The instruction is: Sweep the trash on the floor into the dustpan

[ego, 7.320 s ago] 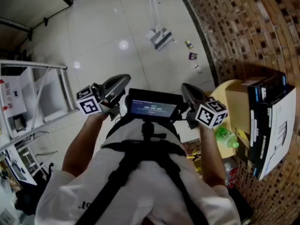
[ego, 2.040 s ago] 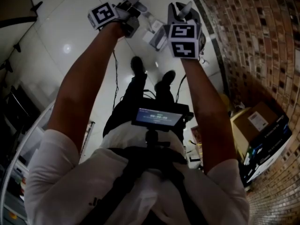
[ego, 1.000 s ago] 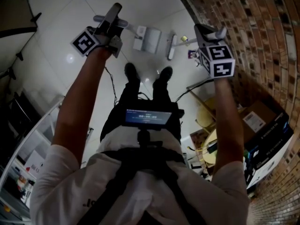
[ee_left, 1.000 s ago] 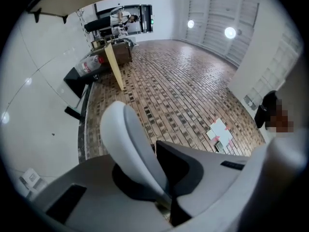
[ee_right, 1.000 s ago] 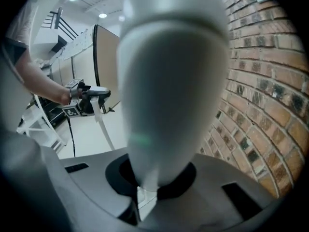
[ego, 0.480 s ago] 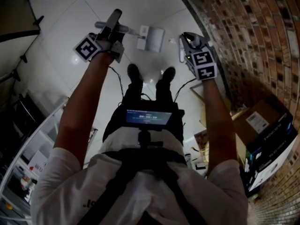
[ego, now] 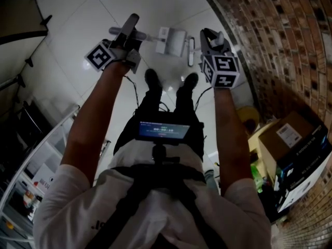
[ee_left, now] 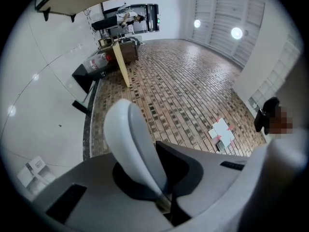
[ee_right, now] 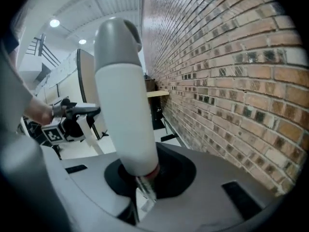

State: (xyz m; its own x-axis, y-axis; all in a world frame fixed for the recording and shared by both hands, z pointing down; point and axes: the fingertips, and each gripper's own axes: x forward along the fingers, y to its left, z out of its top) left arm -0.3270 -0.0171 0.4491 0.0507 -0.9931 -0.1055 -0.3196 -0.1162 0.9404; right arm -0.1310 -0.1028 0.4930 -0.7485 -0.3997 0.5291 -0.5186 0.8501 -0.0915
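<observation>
Left gripper (ego: 129, 29) clamped on the dustpan (ego: 174, 41) handle, pan top centre; right gripper (ego: 212, 39) grips the broom (ego: 191, 51), jaws just easing looser. Firm that up, pan lip flat, short strokes in

Glossy white tiled floor (ego: 67, 56) meets a brick wall (ego: 280, 45); a cardboard box (ego: 275, 150) sits against that wall, metal shelving (ego: 39, 157) opposite.

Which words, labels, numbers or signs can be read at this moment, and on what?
None reads clearly.
Small dark chest-mounted screen: bluish lines, too small.
White label on brown cardboard box: blurred.
Dark print on white shirt: cut off, unreadable.
</observation>
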